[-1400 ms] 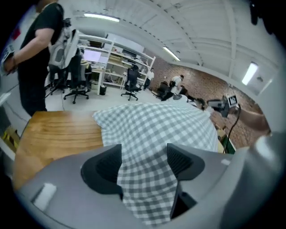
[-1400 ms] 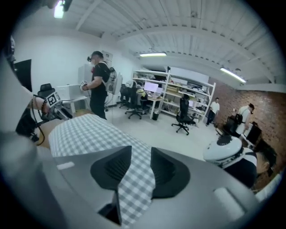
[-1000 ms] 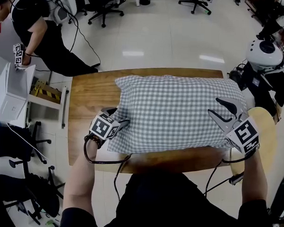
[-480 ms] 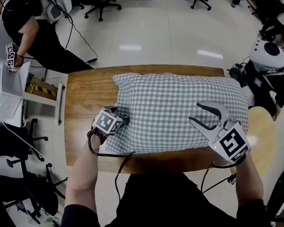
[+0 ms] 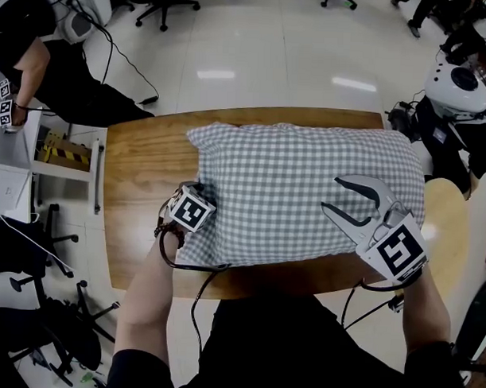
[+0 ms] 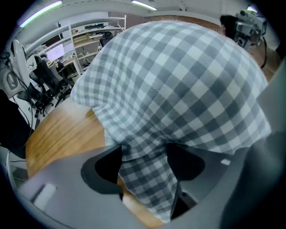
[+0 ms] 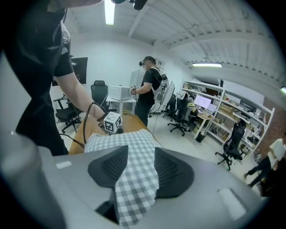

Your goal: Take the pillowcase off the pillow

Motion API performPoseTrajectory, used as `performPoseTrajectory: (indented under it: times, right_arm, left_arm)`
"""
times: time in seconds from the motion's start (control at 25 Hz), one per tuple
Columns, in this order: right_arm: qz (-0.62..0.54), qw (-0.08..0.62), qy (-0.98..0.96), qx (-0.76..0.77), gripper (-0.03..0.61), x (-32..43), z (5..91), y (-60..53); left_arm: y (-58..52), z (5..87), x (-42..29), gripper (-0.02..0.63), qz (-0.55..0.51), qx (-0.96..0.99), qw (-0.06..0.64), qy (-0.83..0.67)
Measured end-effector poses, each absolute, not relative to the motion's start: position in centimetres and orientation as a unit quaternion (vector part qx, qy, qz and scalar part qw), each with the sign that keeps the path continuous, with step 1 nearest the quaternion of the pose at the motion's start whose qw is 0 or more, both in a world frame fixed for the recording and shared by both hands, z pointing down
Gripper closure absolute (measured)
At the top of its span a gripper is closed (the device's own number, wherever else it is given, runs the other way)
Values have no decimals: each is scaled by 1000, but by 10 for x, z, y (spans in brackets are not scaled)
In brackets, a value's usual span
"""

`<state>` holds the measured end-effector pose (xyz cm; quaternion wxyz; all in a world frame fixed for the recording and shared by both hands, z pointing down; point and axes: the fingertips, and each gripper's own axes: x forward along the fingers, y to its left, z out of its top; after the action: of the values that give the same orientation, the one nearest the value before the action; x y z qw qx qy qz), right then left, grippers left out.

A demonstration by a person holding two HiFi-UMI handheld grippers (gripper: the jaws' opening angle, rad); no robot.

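The pillow in its grey-and-white checked pillowcase (image 5: 299, 191) lies across the wooden table (image 5: 144, 166). My left gripper (image 5: 201, 207) is at the pillow's near left corner, pointing steeply down. In the left gripper view its jaws (image 6: 144, 150) stand wide, have just been closing, and the pillowcase corner (image 6: 147, 174) runs between the pads. My right gripper (image 5: 330, 195) hovers over the pillow's right part with its jaws apart and nothing held. Between those jaws (image 7: 140, 152), the right gripper view shows the checked cloth (image 7: 134, 179) beneath.
A round wooden stool (image 5: 453, 228) stands just right of the table. A white robot head (image 5: 453, 89) is at the far right. A person (image 5: 42, 31) leans over a white box (image 5: 9, 173) at the far left. Office chairs stand on the floor behind.
My left gripper has sunk onto the pillow's near left corner. My right gripper has come leftward from the pillow's right edge to over its right part.
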<state>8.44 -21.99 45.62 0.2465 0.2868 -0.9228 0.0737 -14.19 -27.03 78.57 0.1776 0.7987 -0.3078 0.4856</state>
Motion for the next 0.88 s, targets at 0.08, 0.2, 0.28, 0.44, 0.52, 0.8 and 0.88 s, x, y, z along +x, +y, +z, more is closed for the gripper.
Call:
performPoseTrajectory:
  times: [0.08, 0.2, 0.28, 0.44, 0.52, 0.8, 0.88]
  right_arm:
    - [77, 246, -922, 288, 394, 85, 457, -223]
    - [86, 243, -921, 291, 394, 84, 457, -224]
    - [91, 242, -920, 293, 396, 83, 456, -223]
    - [93, 242, -918, 300, 396, 88, 449, -222]
    - [93, 243, -916, 304, 396, 93, 446, -222]
    - [94, 243, -916, 305, 397, 113, 446, -220]
    - [88, 242, -918, 303, 397, 113, 442, -219]
  left_arm:
    - [-285, 769, -132, 296, 475, 810, 140, -314]
    - [-257, 798, -138, 358, 497, 795, 204, -282]
    - [-256, 793, -135, 432, 490, 800, 204, -281]
    - [-242, 796, -136, 576, 496, 793, 219, -278]
    - [-240, 794, -137, 598, 490, 792, 220, -289]
    - [-243, 779, -167, 603, 480, 773, 222, -350]
    - [-242, 769, -175, 603, 477, 767, 226, -365]
